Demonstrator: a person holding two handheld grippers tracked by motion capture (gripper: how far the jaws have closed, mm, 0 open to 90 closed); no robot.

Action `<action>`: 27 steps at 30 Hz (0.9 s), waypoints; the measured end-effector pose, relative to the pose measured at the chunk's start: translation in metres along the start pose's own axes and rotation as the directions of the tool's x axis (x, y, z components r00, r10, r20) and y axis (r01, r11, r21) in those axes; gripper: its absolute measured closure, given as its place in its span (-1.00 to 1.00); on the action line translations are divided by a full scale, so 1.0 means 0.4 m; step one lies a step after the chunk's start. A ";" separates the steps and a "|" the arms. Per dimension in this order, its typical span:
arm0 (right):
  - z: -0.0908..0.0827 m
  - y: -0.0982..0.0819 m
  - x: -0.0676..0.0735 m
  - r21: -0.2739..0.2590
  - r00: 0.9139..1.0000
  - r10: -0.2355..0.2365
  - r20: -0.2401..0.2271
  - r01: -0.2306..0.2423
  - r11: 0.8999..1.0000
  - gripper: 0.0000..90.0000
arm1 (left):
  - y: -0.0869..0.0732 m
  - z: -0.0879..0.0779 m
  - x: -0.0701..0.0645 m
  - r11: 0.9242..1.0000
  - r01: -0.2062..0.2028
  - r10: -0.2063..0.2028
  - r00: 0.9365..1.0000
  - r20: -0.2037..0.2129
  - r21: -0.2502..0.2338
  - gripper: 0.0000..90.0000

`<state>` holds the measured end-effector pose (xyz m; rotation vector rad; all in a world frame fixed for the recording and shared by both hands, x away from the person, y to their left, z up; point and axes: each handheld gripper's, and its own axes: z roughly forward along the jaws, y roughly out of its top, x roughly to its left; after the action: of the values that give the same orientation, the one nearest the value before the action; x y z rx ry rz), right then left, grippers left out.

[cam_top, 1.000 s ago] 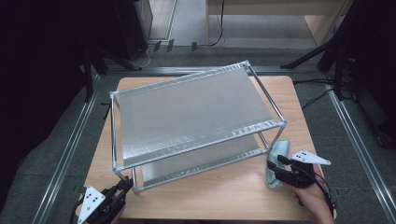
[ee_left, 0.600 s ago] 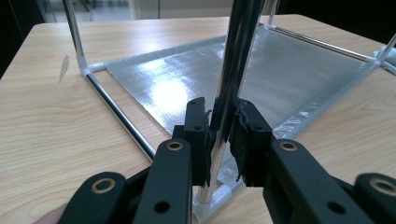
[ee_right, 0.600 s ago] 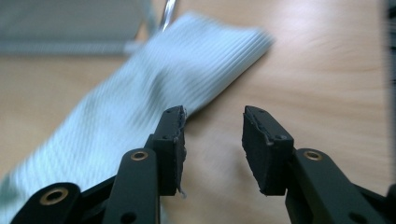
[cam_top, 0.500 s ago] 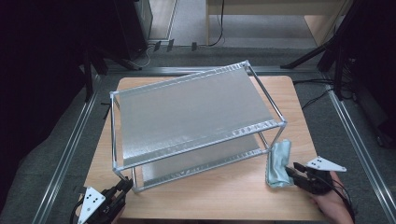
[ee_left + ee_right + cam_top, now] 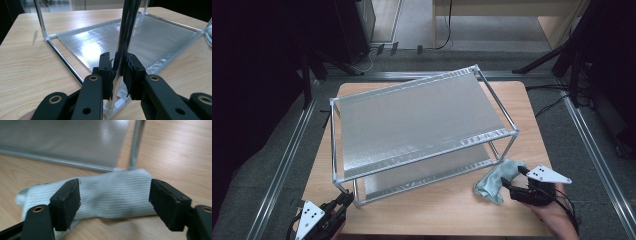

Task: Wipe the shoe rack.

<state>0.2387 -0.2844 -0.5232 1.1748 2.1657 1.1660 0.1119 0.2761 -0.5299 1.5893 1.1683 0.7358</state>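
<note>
- Left gripper (image 5: 343, 201), at 7 o'clock on the bench (image 5: 447, 210): its jaws are clenched on the near-left post (image 5: 119, 62) of the rack (image 5: 412, 120), just above the foot. In the left gripper view both pads press the chrome tube from either side. This hand seems to be steadying the frame.
- The rack is a two-shelf metal frame set askew over the middle of the bench; its silver top shelf (image 5: 417, 117) spans from 9 to 2 o'clock, and the lower shelf (image 5: 140, 37) lies just above the wood.
- Cloth (image 5: 495, 178), at 4 o'clock: a folded pale-blue rag lying on the bench, touching or just beside the near-right leg (image 5: 135, 145) of the rack. In the right gripper view it lies as a ribbed roll across the frame.
- Right gripper (image 5: 508, 186), at 5 o'clock: its jaws have just been opening and now stand released, wide apart. The cloth lies between and just beyond them, and neither pad presses on it.
- Step in hand, as I judge it: taking up the cloth, probably to wipe the rack, while the left grip holds the rack still.
- Next move calls for easing the right jaws forward until the pads flank the roll, keeping low to the wood, then closing on the thick middle and lifting clear of the leg so the rack is not nudged.
</note>
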 end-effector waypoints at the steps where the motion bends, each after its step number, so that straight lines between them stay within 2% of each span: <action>1: 0.008 -0.001 0.008 0.019 1.000 -0.012 -0.016 0.012 1.000 -0.56 | 0.000 0.001 0.000 1.000 -0.001 0.001 1.000 0.000 0.001 0.72; 3: 0.034 -0.006 0.029 0.070 0.999 -0.046 -0.016 0.047 0.996 -0.68 | 0.000 0.002 -0.001 1.000 -0.004 0.004 1.000 0.000 0.003 0.72; 5: 0.061 -0.008 0.048 0.114 0.999 -0.054 -0.003 0.054 0.992 -0.79 | 0.000 0.002 -0.001 1.000 -0.004 0.004 1.000 -0.001 0.002 0.72; 7: 0.073 -0.006 0.054 0.128 0.999 -0.052 0.010 0.050 0.991 -0.83 | 0.000 0.002 0.000 1.000 -0.002 0.002 1.000 -0.003 0.001 0.72; 8: 0.092 -0.002 0.058 0.135 0.999 -0.026 0.028 0.022 0.991 -0.88 | 0.000 0.003 -0.001 1.000 0.000 0.000 1.000 -0.003 0.001 0.72; 9: 0.100 -0.001 0.058 0.138 0.999 -0.020 0.035 0.015 0.990 -0.88 | 0.000 0.003 -0.001 1.000 0.000 0.000 1.000 -0.003 0.001 0.72; 11: 0.112 -0.004 0.055 0.154 1.000 -0.006 0.024 0.002 0.988 -0.85 | 0.000 0.003 -0.003 1.000 0.004 -0.004 1.000 -0.003 0.000 0.72; 12: 0.112 -0.004 0.055 0.154 1.000 -0.006 0.024 0.002 0.988 -0.85 | 0.000 0.003 -0.003 1.000 0.004 -0.004 1.000 -0.003 0.000 0.72; 13: 0.115 -0.008 0.047 0.163 0.999 0.047 0.005 -0.047 0.986 -0.85 | 0.000 0.002 -0.003 1.000 0.005 -0.005 1.000 0.000 0.000 0.71; 15: 0.114 -0.011 0.047 0.157 0.999 0.050 0.000 -0.049 0.986 -0.87 | 0.000 0.002 -0.003 1.000 0.008 -0.008 1.000 0.003 0.000 0.69; 16: 0.114 -0.011 0.047 0.157 0.999 0.050 0.000 -0.049 0.986 -0.87 | 0.000 0.002 -0.003 1.000 0.008 -0.008 1.000 0.003 0.000 0.67; 18: 0.118 -0.010 0.056 0.173 0.999 0.035 -0.006 -0.033 0.984 -1.00 | 0.001 0.004 -0.005 1.000 0.006 -0.006 1.000 -0.002 -0.003 0.64; 23: 0.120 -0.011 0.062 0.175 1.000 0.027 0.004 -0.027 0.984 -1.00 | 0.002 0.008 -0.010 1.000 0.007 -0.007 1.000 -0.005 -0.005 0.59; 26: 0.120 -0.009 0.065 0.187 1.000 0.019 0.008 -0.020 0.982 -0.96 | 0.002 0.009 -0.009 1.000 0.003 -0.003 1.000 -0.007 -0.003 0.59; 27: 0.116 -0.006 0.069 0.192 1.000 0.015 0.003 -0.016 0.981 -0.83 | 0.002 0.012 -0.010 1.000 0.005 -0.005 1.000 -0.008 -0.005 0.59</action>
<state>0.2533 -0.2401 -0.5505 1.2728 2.3132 0.9782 0.1148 0.2706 -0.5303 1.5803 1.1749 0.7426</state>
